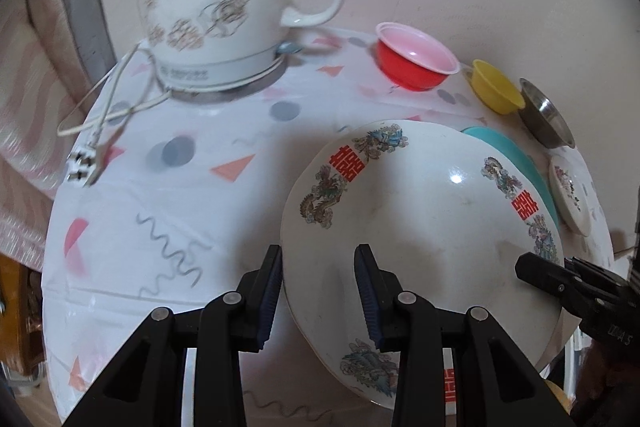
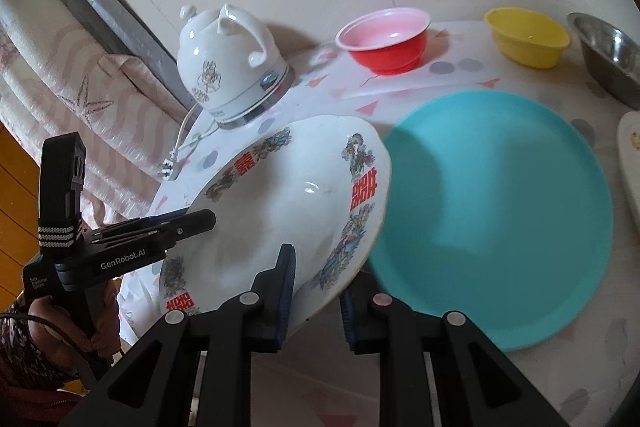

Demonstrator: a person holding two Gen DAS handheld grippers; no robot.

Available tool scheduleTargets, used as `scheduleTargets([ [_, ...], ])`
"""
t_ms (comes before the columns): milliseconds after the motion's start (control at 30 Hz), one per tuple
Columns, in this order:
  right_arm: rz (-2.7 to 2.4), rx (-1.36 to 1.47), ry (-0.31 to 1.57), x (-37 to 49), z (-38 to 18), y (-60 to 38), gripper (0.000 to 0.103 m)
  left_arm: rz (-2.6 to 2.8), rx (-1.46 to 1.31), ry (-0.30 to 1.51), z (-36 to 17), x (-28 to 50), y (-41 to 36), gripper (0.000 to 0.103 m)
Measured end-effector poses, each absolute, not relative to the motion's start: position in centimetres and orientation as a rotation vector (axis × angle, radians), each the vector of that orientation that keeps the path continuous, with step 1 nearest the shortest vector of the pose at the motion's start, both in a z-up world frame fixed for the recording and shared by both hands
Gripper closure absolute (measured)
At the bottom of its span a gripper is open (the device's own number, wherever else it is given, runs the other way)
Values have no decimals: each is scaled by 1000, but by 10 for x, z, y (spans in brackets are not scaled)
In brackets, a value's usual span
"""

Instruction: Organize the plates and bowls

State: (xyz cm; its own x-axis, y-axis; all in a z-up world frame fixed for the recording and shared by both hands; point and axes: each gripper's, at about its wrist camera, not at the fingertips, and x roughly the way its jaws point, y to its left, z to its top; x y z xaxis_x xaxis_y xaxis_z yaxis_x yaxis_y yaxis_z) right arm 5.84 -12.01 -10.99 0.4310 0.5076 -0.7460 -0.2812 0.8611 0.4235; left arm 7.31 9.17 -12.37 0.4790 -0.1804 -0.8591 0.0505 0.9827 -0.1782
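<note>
Both tongs grip one white plate (image 1: 420, 227): we find the left gripper (image 1: 318, 297) clenched across its near rim, one finger above and one below, and the right gripper (image 2: 316, 297) clamped on the opposite edge. We see the plate, printed with dragons and red characters, tilted and lifted clear of the patterned tablecloth (image 1: 160, 227). Just beside it, toward the right gripper, lies a teal plate (image 2: 500, 211). Beyond it stand a white kettle (image 1: 224, 3), a red bowl (image 1: 412, 59), a yellow bowl (image 1: 496, 89) and a steel bowl (image 1: 546, 119).
</note>
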Motion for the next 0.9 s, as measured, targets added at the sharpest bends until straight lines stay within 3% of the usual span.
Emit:
scheduleTargets([
  [433, 383, 324, 942, 53, -98, -172, 83, -255, -75, 1048, -113, 104, 37, 66],
  [467, 374, 329, 940, 53, -98, -177, 83, -267, -70, 1046, -112, 106, 31, 69],
  [500, 362, 336, 936, 52, -98, -183, 83, -307, -78, 1035, -109, 108, 25, 89],
  [533, 361, 347, 927, 52, -98, -187, 87, -364, -69, 1021, -104, 111, 13, 91],
  [567, 371, 347, 911, 51, -95, -190, 92, -387, -27, 997, -97, 111, 0, 91],
  [667, 372, 277, 885, 50, -87, -184, 95, -432, 118, 926, -88, 113, -41, 91],
  [900, 318, 367, 952, 74, -108, -203, 91, -411, 32, 964, -90, 132, -42, 90],
])
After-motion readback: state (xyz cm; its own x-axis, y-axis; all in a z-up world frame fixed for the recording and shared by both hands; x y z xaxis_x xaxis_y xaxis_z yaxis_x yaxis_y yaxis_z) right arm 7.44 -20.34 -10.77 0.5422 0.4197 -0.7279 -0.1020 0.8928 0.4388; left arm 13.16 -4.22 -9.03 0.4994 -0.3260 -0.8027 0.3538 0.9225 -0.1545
